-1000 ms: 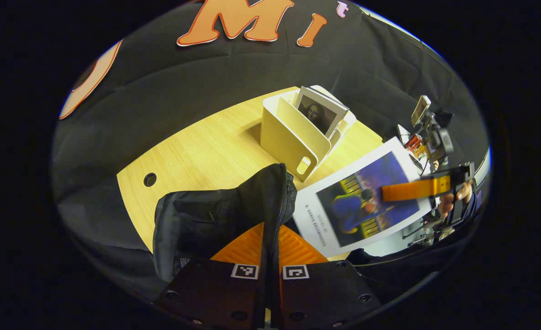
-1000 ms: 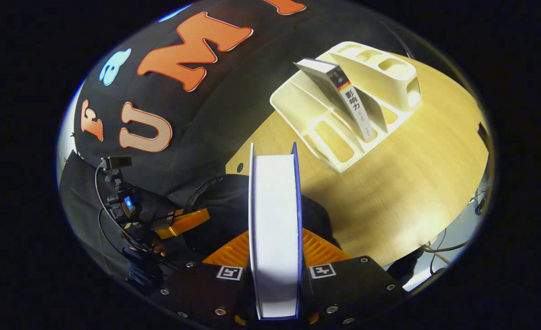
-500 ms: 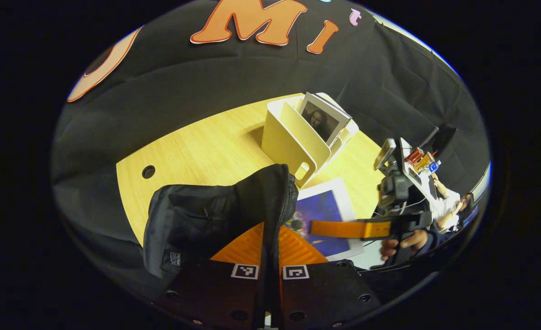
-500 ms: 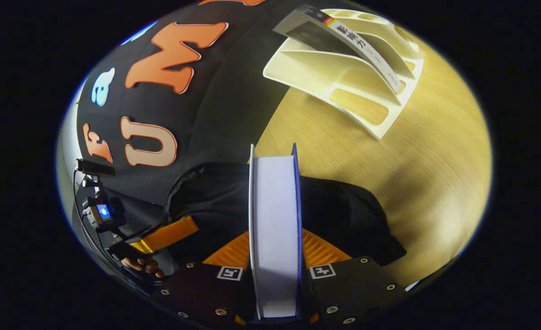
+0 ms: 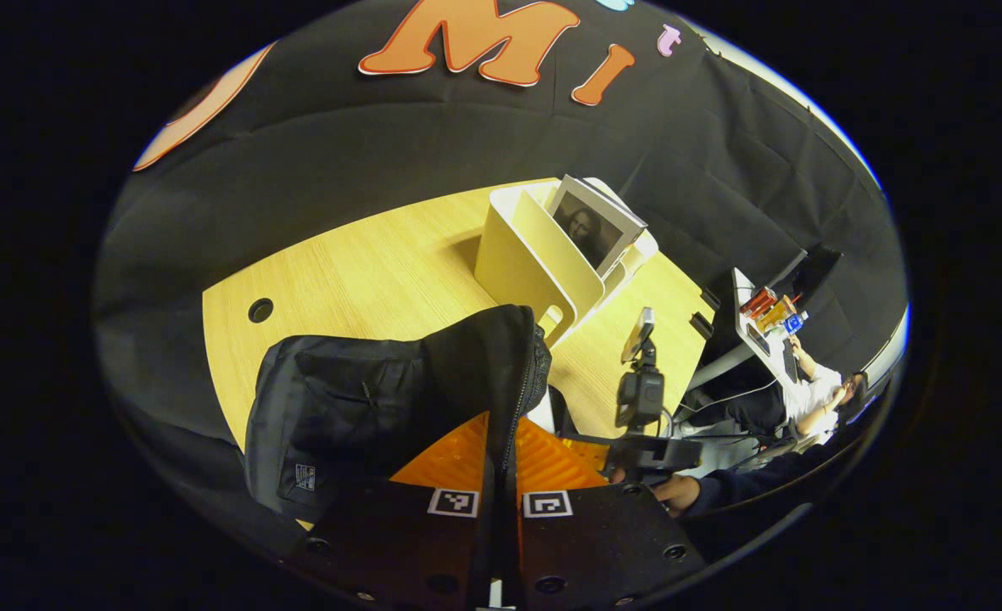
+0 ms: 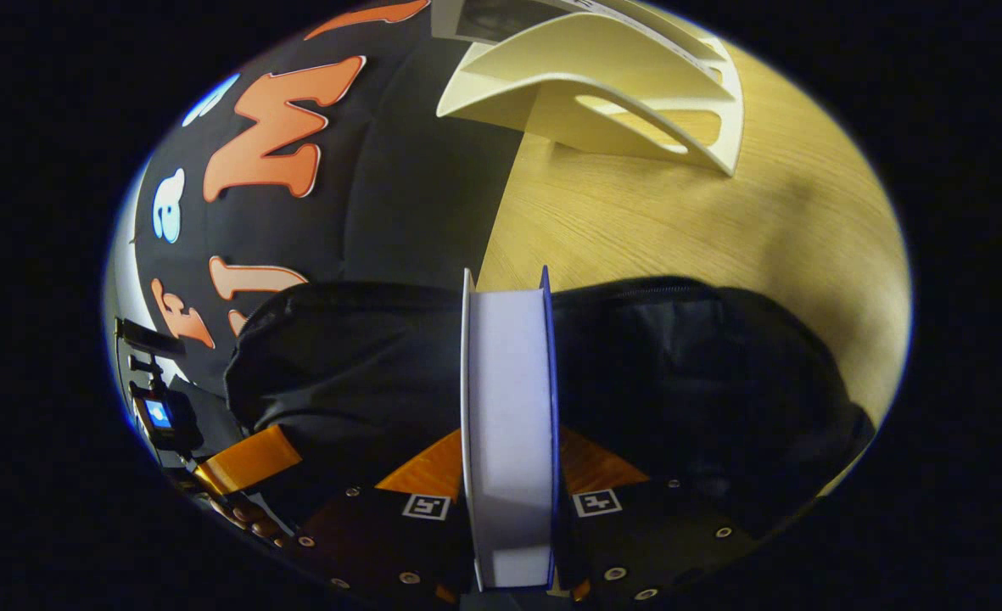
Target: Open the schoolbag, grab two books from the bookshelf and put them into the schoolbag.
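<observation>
The black schoolbag lies on the wooden table. My left gripper is shut on the bag's zipper edge and holds that flap up. A thick book with white page edges is clamped upright in my right gripper, right over the bag. In the left gripper view the right gripper and the hand holding it sit just right of the flap, with a white sliver of the book behind it. The cream bookshelf holds one book with a portrait cover.
The bookshelf stands just beyond the bag on the table. The left gripper shows low on the left in the right gripper view. There is a cable hole in the tabletop. A person sits at a far desk.
My right gripper has carried the book from beside the shelf down to the bag, where the lifted flap now hides most of it. My left gripper has kept its hold on the zipper edge.
</observation>
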A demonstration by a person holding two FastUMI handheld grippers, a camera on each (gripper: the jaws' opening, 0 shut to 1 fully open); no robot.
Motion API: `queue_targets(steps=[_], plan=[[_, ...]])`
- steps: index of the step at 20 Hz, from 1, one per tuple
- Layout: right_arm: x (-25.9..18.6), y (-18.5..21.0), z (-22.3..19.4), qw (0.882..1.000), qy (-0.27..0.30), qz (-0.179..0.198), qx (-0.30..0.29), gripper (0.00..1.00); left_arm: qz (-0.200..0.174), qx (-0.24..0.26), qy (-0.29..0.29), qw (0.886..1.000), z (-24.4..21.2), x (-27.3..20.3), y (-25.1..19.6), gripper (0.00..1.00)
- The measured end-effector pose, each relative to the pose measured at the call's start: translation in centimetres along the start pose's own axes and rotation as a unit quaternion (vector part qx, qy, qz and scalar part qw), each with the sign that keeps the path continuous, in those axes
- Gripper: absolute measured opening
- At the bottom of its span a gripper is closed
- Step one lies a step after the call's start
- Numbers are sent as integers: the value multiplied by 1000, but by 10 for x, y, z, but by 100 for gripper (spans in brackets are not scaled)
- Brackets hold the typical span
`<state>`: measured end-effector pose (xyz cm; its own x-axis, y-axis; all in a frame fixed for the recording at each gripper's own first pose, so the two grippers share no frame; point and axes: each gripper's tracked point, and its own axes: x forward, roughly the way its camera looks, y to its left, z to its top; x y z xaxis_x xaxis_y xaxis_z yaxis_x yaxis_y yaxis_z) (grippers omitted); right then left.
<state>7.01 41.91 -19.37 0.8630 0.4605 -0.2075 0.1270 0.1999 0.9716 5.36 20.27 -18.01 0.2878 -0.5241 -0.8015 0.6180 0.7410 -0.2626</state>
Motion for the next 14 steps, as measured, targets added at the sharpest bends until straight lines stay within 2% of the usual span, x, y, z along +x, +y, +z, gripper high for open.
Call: queue_targets(steps=[2, 3, 4, 7, 8, 9, 10, 13, 14], plan=[[8, -5, -4, 1000, 1, -1, 10, 38, -2, -8, 4, 1000, -1, 6, -2, 5], [11, -5, -7, 1000, 1, -3, 11, 48, -4, -11, 5, 1000, -1, 10, -4, 5], [13, -8, -10, 1000, 6, -7, 11, 39, -3, -11, 7, 1000, 0, 14, -5, 5], [10, -15, -13, 999, 29, -39, 0, 42, 5, -24, 4, 1000, 2, 13, -2, 5], [6, -24, -16, 997, 44, -60, -14, 49, 11, -25, 3, 1000, 3, 13, 0, 5], [-3, -29, -12, 996, 55, -67, -23, 53, 18, -26, 1, 1000, 3, 14, 2, 5], [1, -30, -17, 994, 70, -73, -29, 63, 24, -26, 2, 999, 3, 14, 3, 5], [-12, -38, -23, 988, 109, -93, -59, 78, 44, -30, 1, 999, 2, 13, 0, 5], [-18, -41, -23, 985, 120, -98, -73, 98, 51, -30, 3, 998, 2, 15, 0, 5]])
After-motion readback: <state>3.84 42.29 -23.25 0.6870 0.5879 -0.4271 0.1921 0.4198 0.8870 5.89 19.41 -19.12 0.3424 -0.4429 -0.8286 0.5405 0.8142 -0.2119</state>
